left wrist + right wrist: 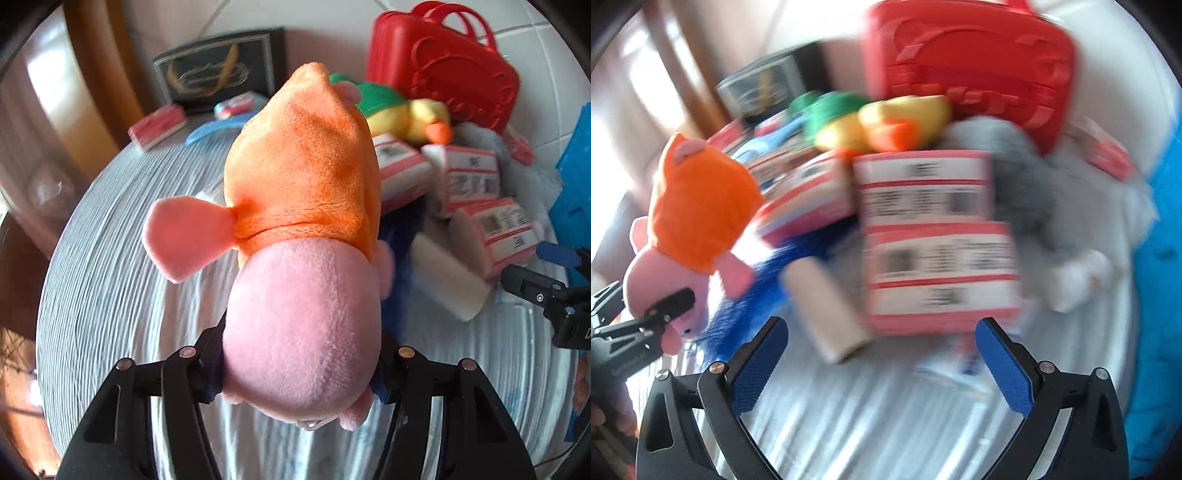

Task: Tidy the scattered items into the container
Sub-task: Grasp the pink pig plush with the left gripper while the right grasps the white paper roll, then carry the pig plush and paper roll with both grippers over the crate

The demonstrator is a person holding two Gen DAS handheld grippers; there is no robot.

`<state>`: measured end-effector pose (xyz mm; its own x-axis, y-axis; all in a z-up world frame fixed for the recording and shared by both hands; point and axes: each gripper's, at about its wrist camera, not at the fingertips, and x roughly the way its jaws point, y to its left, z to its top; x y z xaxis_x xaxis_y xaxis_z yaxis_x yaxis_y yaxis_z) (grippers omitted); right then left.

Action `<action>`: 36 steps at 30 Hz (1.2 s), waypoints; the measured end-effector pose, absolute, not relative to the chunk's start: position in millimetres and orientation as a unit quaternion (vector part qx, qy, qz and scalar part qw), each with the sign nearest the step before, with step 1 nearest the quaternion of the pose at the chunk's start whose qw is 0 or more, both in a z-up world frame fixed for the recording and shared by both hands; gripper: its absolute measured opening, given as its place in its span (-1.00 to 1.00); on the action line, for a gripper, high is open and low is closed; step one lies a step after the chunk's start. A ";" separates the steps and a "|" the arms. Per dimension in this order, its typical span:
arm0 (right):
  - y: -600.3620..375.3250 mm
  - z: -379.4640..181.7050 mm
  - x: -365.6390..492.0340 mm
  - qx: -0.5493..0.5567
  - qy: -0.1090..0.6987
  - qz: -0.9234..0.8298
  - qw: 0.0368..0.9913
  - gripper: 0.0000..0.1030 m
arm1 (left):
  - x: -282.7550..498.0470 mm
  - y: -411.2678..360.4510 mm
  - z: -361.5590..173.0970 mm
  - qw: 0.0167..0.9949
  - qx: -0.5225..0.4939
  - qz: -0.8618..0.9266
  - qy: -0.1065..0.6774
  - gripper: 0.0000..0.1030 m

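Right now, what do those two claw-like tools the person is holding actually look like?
Both are black plastic. The right gripper has two angled fingers faced with textured blue pads, silver pins at the hinges and slotted cut-outs in its outer arms. The left gripper has the same black frame and silver pins, with blue just showing at the pads. Pale lettering marks its body, too blurred to read.

A round tabletop (110,288) under a white, finely ribbed cover fills most of both views. Beyond its far edge runs a pale floor of large tiles (535,48) with thin dark joints. At the left stands brown wooden furniture (99,66), and bright daylight glares off it and the cover.
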<state>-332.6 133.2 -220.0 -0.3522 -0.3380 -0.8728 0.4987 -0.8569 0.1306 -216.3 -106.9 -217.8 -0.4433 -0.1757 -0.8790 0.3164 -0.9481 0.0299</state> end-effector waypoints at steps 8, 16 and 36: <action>67.0 -258.1 -326.7 0.522 0.165 -0.792 0.271 0.43 | -215.1 -112.3 -235.7 0.135 0.511 -0.843 0.100 0.14; 51.8 -285.6 -339.3 0.532 0.200 -0.781 0.258 0.44 | -230.4 -112.7 -243.4 0.134 0.509 -0.845 0.096 0.15; 121.9 -171.7 -251.9 0.459 0.114 -0.842 0.260 -0.13 | -151.9 -50.8 -139.9 0.111 0.423 -0.897 0.063 0.14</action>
